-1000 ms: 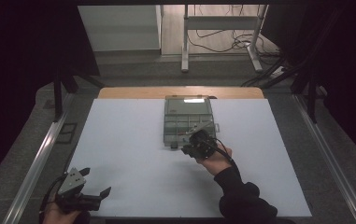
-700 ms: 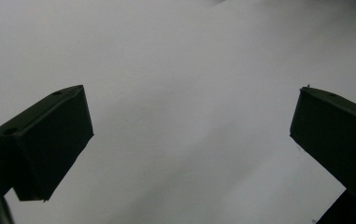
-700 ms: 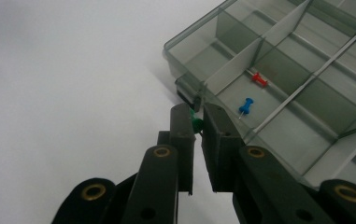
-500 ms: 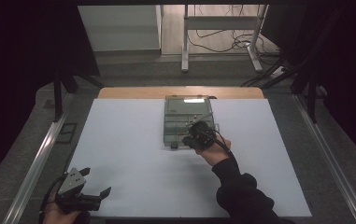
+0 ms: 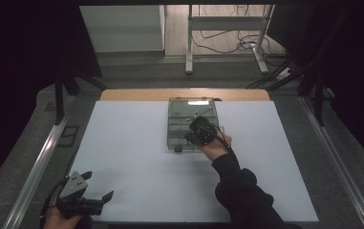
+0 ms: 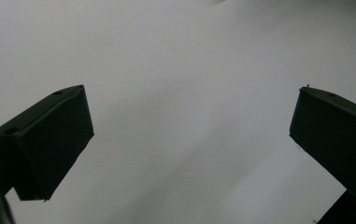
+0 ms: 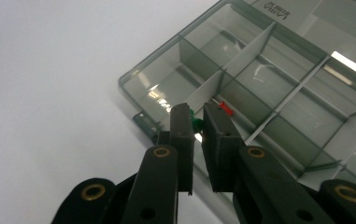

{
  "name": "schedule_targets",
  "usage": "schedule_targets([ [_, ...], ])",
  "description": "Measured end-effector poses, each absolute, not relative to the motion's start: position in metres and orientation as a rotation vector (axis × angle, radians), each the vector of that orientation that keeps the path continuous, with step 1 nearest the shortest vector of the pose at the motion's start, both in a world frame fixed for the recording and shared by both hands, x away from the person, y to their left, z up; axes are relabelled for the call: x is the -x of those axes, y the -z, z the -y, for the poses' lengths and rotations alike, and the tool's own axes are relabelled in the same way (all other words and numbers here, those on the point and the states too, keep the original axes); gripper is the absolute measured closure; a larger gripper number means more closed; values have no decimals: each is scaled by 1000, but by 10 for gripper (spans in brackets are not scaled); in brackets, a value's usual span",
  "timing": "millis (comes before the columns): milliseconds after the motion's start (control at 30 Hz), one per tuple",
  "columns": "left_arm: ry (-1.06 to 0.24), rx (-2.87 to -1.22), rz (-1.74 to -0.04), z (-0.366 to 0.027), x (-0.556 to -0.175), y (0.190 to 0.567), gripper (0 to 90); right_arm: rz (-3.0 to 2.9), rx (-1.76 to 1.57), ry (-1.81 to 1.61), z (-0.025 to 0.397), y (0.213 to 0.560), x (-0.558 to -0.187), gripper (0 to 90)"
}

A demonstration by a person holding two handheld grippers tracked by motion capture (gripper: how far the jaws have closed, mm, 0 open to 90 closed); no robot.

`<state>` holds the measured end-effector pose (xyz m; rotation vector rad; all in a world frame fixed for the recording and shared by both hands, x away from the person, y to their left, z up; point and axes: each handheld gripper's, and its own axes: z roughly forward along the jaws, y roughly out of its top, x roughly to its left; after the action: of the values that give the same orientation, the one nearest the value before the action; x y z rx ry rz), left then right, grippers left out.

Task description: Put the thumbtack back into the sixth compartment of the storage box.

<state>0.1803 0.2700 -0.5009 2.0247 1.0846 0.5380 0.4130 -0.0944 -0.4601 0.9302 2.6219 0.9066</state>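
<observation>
1 white table (image 5: 122,143) carries 1 clear box (image 5: 182,119) with a grid of compartments, set near the far edge, a little right of centre. In the right gripper view the box (image 7: 278,93) has its lid open and holds 2 pins: 1 green pin (image 7: 196,124) and 1 red pin (image 7: 226,110), both in compartments along its near side.

2 grippers are in use. The right gripper (image 5: 199,132) hangs over the box's near right part; its jaws (image 7: 199,140) are nearly closed, a thin gap between them, with the green pin just beyond the tips. Whether they pinch it, I cannot tell.

The left gripper (image 5: 96,188) rests at the table's near left corner, well apart from the box, jaws spread wide and empty (image 6: 189,140).
</observation>
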Motion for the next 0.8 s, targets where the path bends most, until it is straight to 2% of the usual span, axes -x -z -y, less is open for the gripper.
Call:
schedule_targets([
  [800,-540,-2023,-1086,-270,-180,501,4,-2624,-948,-820,85,476,-429,802],
])
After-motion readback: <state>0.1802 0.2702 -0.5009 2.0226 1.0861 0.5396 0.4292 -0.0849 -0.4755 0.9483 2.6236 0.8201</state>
